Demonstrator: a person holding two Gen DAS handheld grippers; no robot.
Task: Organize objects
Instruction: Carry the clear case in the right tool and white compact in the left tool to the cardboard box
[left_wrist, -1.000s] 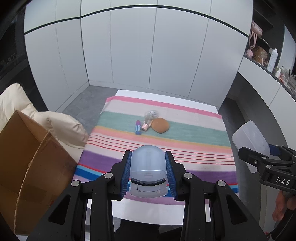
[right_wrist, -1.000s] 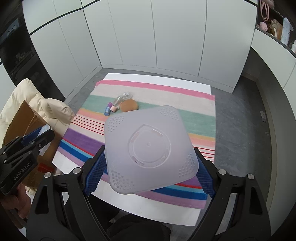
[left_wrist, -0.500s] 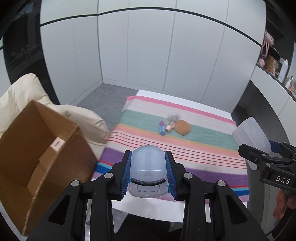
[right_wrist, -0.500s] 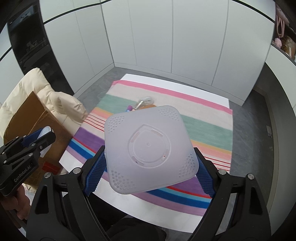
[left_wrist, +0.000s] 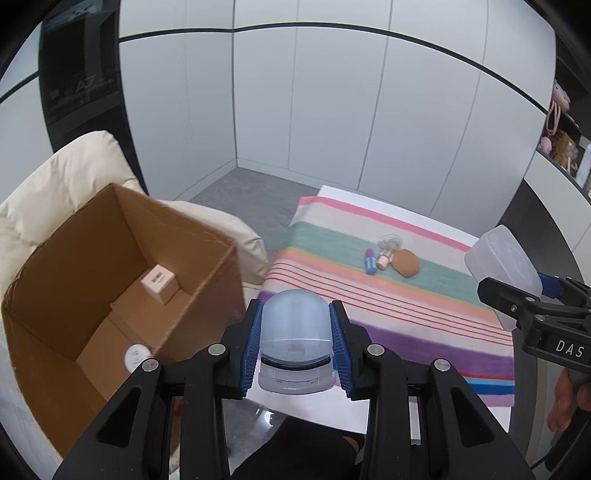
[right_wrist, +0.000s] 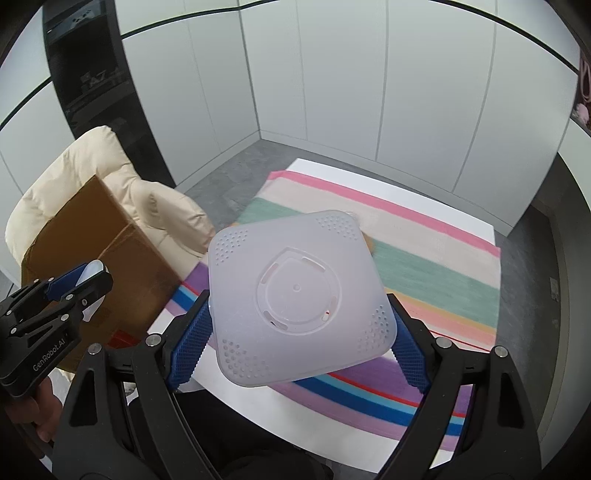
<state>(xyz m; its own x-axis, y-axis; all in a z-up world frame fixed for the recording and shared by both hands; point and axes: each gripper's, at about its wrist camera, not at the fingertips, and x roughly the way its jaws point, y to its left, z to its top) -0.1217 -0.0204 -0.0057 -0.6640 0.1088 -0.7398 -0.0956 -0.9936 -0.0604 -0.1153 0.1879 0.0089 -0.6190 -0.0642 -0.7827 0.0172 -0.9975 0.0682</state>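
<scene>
Left wrist view: the left gripper (left_wrist: 295, 347) clamps a pale blue domed case (left_wrist: 294, 332) between its blue pads. At nine o'clock an open cardboard box (left_wrist: 74, 280) holds a small pink carton (left_wrist: 159, 283) and a white round lid (left_wrist: 136, 357) (label unreadable). At two o'clock, a brown pouch (left_wrist: 405, 262) lies on the striped blanket (left_wrist: 424, 302)

Right wrist view: the right gripper (right_wrist: 299, 350) grips a frosted square lid (right_wrist: 295, 295) across its corners, above the blanket; the box sits at nine o'clock

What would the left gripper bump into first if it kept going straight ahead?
Probably the striped cloth on the table, beside the cardboard box; the left gripper holds a blue-domed device.
</scene>
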